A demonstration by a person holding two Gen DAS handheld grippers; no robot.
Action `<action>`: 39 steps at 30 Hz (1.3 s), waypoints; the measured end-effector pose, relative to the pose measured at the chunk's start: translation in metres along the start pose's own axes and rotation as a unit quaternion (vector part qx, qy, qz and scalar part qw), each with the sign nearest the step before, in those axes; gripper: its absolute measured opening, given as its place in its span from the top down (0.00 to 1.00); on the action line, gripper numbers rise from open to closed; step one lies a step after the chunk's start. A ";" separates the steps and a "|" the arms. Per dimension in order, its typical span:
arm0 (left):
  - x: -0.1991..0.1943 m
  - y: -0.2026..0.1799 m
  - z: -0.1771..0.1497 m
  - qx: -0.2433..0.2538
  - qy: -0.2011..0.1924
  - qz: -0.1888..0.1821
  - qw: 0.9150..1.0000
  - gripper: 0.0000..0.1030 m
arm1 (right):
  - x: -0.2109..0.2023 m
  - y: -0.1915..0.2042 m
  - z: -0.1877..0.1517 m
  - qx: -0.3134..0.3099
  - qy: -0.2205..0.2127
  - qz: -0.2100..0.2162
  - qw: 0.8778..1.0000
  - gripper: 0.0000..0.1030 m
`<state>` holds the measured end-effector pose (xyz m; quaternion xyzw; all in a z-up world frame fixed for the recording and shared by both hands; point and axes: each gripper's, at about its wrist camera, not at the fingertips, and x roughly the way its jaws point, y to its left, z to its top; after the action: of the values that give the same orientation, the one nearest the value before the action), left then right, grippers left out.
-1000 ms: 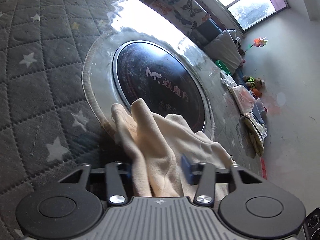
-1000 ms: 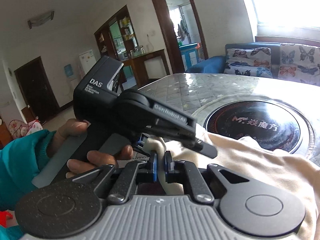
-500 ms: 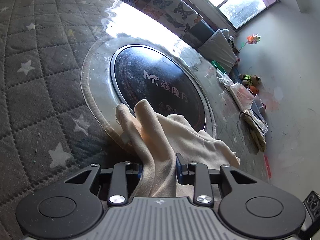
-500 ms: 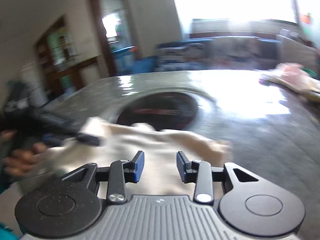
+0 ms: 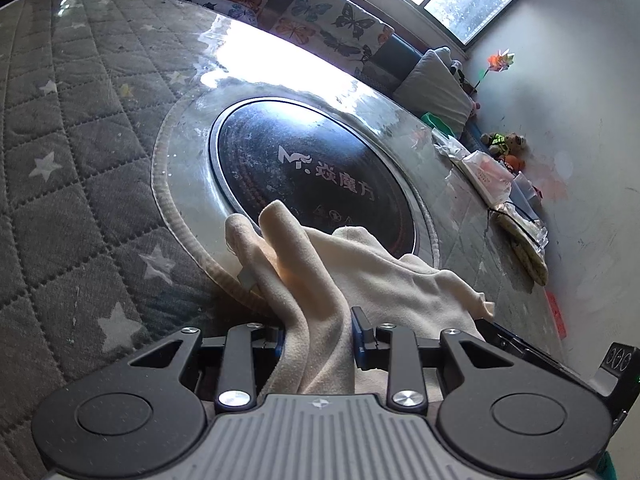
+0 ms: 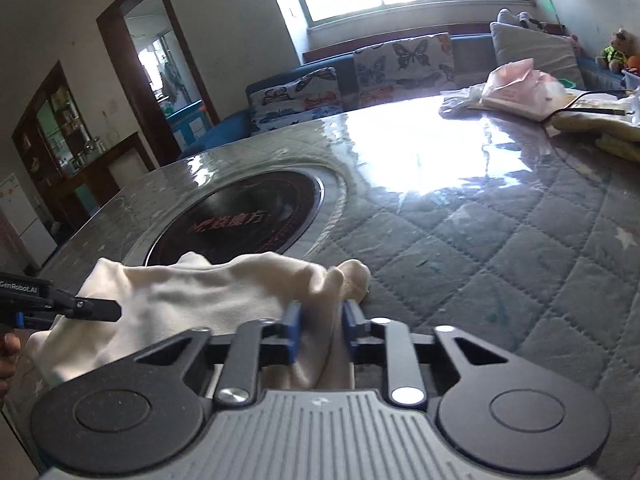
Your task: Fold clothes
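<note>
Nearest the left wrist camera, the left gripper [image 5: 318, 340] has a thick bunch of the cream garment [image 5: 360, 268] between its blue-padded fingers [image 5: 362, 336]; the pads sit against the cloth on both sides, part-closed around the bundle and apparently pinching it. The right gripper [image 6: 320, 330] is much the same, its fingers [image 6: 294, 330] narrowed onto a gathered fold at the garment's other end, with a puckered knot of fabric poking out just past the tips.

Between the two grips the garment [image 6: 208, 292] lies crumpled on the table [image 6: 500, 240], partly draped over the rim of the round black cooktop [image 5: 312, 176] set into the quilted, star-patterned cover. It looks light, soft and limp, likely a fleecy knit: it will sag and bunch rather than hold a crease, and is not fragile. Thick bunches make poor holds; a single-layer edge or corner, such as a hem or shoulder seam, would probably let it spread flat for folding. The glossy film over the table may let the cloth slide.

Farther off, at the table's far edge, lie plastic bags [image 6: 516, 88] and a yellowish cloth [image 6: 600, 124]; what the bags hold cannot be told. Beyond stands a sofa with butterfly cushions [image 6: 404, 68].
</note>
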<state>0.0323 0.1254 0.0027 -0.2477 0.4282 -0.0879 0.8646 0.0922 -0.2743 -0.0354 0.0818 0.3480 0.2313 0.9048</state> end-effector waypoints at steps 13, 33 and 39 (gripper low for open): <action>0.009 -0.068 0.027 0.094 -0.017 -0.004 0.995 0.83 | -0.057 -0.003 0.031 -0.025 -0.076 -0.010 0.997 0.91; 0.140 -0.211 0.057 0.208 0.024 -0.056 0.976 0.82 | -0.091 -0.127 0.081 -0.004 -0.123 -0.196 0.973 0.93; 0.167 -0.213 0.056 0.216 0.044 -0.022 0.975 0.78 | -0.084 -0.146 0.075 0.015 -0.107 -0.214 0.971 0.96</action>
<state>0.1923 -0.0998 0.0219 -0.0599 0.4309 -0.2078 0.8761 0.1405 -0.4421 0.0251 0.0435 0.2624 0.0167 0.9638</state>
